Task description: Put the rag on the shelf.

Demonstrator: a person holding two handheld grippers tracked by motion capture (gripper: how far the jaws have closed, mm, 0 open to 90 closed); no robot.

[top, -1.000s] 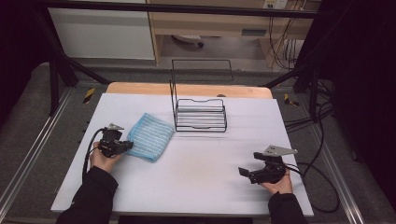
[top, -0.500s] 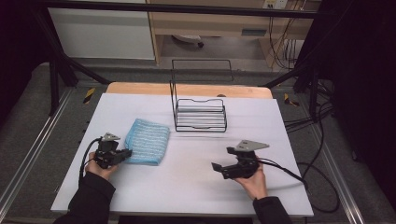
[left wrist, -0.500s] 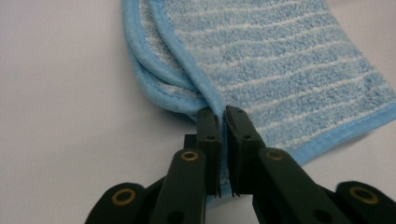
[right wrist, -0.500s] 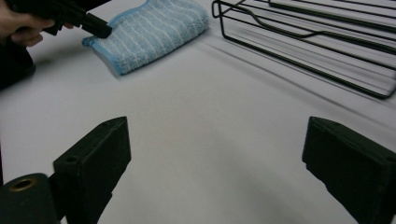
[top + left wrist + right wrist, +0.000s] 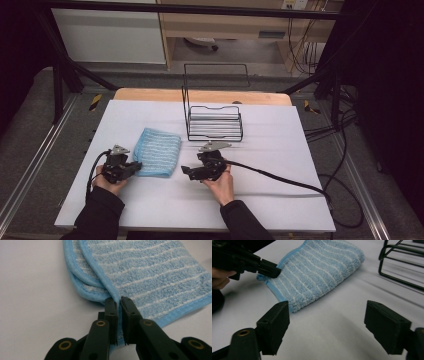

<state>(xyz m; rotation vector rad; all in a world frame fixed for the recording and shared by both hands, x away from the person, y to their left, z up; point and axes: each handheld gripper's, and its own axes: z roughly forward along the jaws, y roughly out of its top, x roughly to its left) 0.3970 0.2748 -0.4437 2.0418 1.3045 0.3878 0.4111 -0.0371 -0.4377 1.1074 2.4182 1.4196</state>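
While my left gripper [image 5: 119, 302] pinches the near corner of the folded blue striped towel [image 5: 157, 151], its jaws nearly closed on the hem, my right gripper [image 5: 189, 172] sits just right of the towel, jaws apart with nothing between them, having just been narrowing. The towel lies on the white table [image 5: 280, 200], near the wire rack [image 5: 215, 122]. I judge this the grasping step; next, my right needs the other near corner.
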